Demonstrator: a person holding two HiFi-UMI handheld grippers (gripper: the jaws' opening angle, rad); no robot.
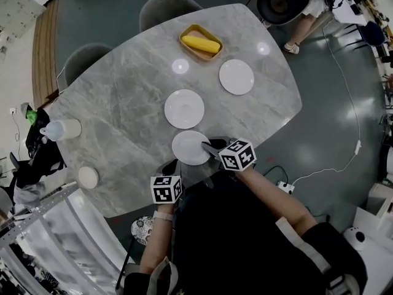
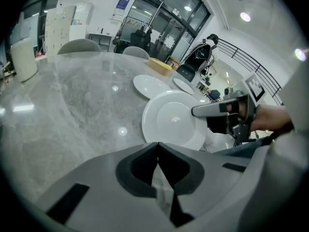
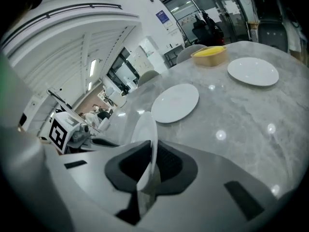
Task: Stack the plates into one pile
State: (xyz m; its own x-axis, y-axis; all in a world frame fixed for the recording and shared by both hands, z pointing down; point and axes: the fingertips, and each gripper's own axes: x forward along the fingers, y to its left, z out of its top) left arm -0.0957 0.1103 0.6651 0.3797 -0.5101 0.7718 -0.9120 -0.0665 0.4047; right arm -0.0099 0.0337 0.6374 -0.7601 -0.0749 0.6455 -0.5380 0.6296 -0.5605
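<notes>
Count of plates: three, all white, none stacked, each apart from the others on the grey marble table (image 1: 123, 91).

Right gripper (image 1: 209, 146): jaws clamped on the rim of the nearest plate (image 1: 189, 147), which shows edge-on between the pads in the right gripper view. Whether this plate is clear of the tabletop cannot be determined.

The second plate (image 1: 184, 108) lies just beyond the right gripper's tips. The third plate (image 1: 236, 77) lies further beyond, off to that gripper's right, well apart from the gripped one.

Left gripper (image 1: 169, 166): jaws pressed together with nothing between them. It sits just beside the near edge of the nearest plate, to the left of the right gripper, at the table's near edge.

Other items, counted: one yellow dish (image 1: 200, 42) past the third plate; one pale jug (image 1: 61, 129) and one small white disc (image 1: 88, 177), both well to the left of the left gripper; two grey chairs (image 1: 167, 6) at the far side of the table.
</notes>
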